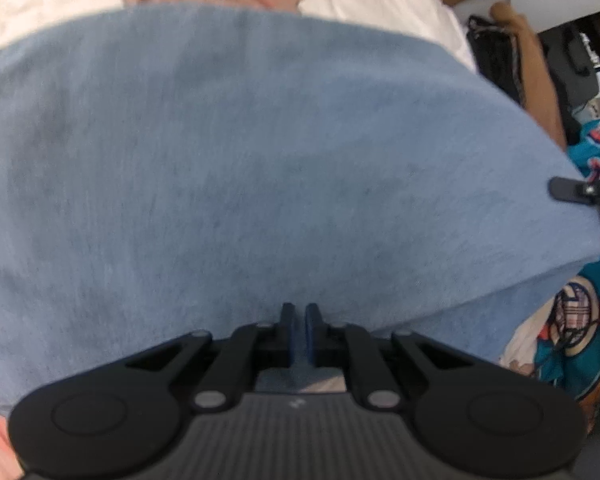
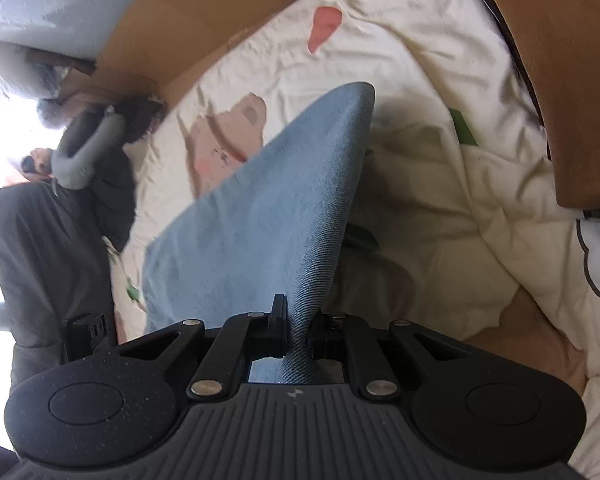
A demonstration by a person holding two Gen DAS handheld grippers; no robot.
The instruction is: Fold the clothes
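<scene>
A light blue garment (image 1: 260, 160) fills the left wrist view, spread over the bed and lifted along its near edge. My left gripper (image 1: 300, 320) is shut on that near edge, its blue pads almost touching with cloth pinched between them. My right gripper (image 2: 298, 322) is shut on a bunched fold of the same blue garment (image 2: 268, 208), which rises from the bed in a taut ridge toward the jaws. At the garment's right corner, a black fingertip (image 1: 564, 190) of the right gripper shows in the left wrist view.
The bed has a cream sheet (image 2: 420, 80) printed with bears and hearts. A teal sports jersey (image 1: 580, 320) lies at the right. Cardboard boxes (image 2: 172, 32) border the far side. Dark clothes (image 2: 60, 248) and a grey handle (image 2: 84, 148) sit at the left. A person's forearm (image 1: 536, 80) reaches in.
</scene>
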